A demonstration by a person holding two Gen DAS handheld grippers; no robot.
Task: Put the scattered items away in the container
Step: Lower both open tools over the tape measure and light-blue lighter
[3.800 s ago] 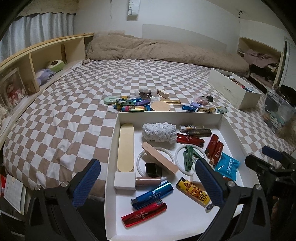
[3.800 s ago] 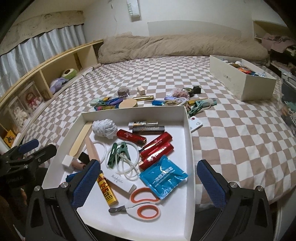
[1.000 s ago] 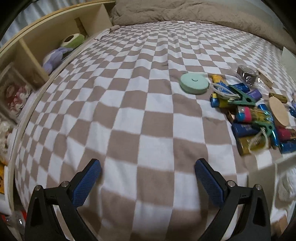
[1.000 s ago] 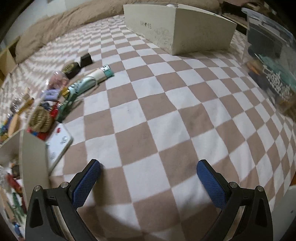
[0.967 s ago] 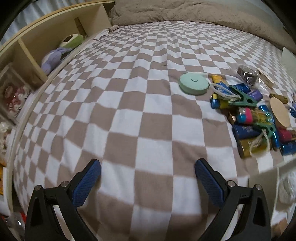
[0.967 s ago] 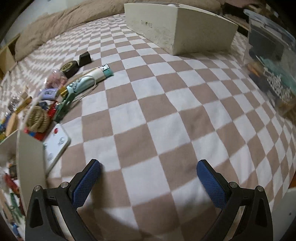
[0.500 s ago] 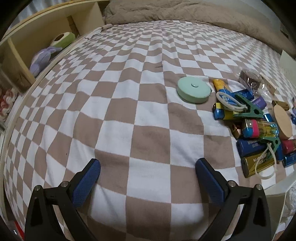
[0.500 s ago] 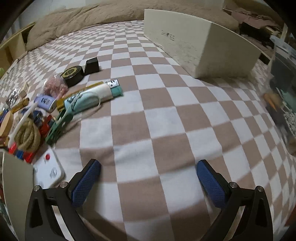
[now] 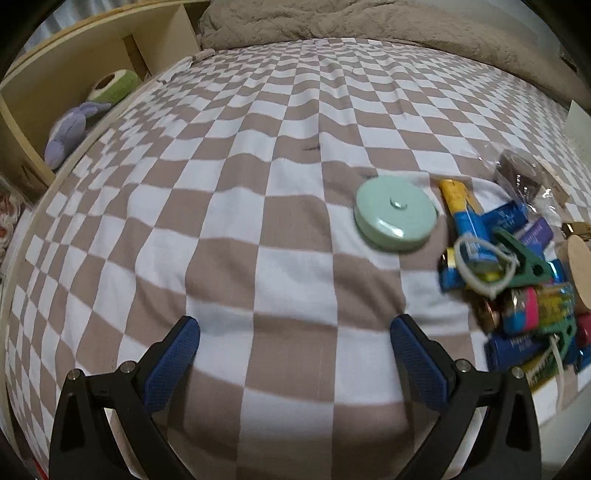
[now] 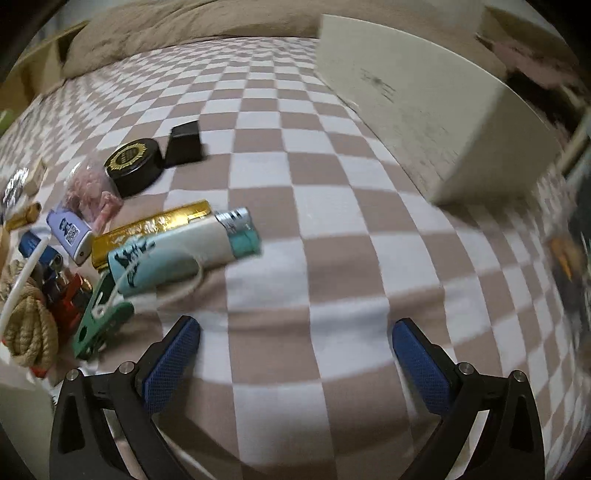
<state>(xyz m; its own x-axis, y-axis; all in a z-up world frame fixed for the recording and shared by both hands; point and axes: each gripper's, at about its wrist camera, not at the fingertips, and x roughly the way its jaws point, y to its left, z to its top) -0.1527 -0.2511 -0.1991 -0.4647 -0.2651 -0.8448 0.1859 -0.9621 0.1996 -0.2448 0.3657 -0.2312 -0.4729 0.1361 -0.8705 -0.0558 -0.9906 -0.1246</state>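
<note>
Scattered items lie on the checkered bedspread. In the left wrist view a mint round case (image 9: 396, 218) sits beside a yellow-blue tube (image 9: 466, 218), a green clip (image 9: 522, 262) with a white loop, and several lighters (image 9: 532, 308). My left gripper (image 9: 295, 349) is open and empty, low over bare bedspread, left of and nearer than the pile. In the right wrist view a white-and-teal lighter (image 10: 184, 254), a gold bar (image 10: 151, 227), a black round tin (image 10: 135, 166), a black block (image 10: 184, 146), a rope coil (image 10: 31, 332) and a green clip (image 10: 101, 321) lie at left. My right gripper (image 10: 295, 349) is open and empty, just right of them.
A white box (image 10: 436, 99) stands on the bed at the upper right of the right wrist view. A corner of the white tray (image 10: 18, 406) shows at the lower left. A wooden shelf (image 9: 74, 96) with a plush toy (image 9: 70, 129) runs along the bed's left edge. A brown duvet (image 9: 369, 22) lies at the far end.
Both grippers have left the tray and moved forward over the bed. The left one has closed in on the mint case and pile; the right one has closed in on the lighter group. Both stay open.
</note>
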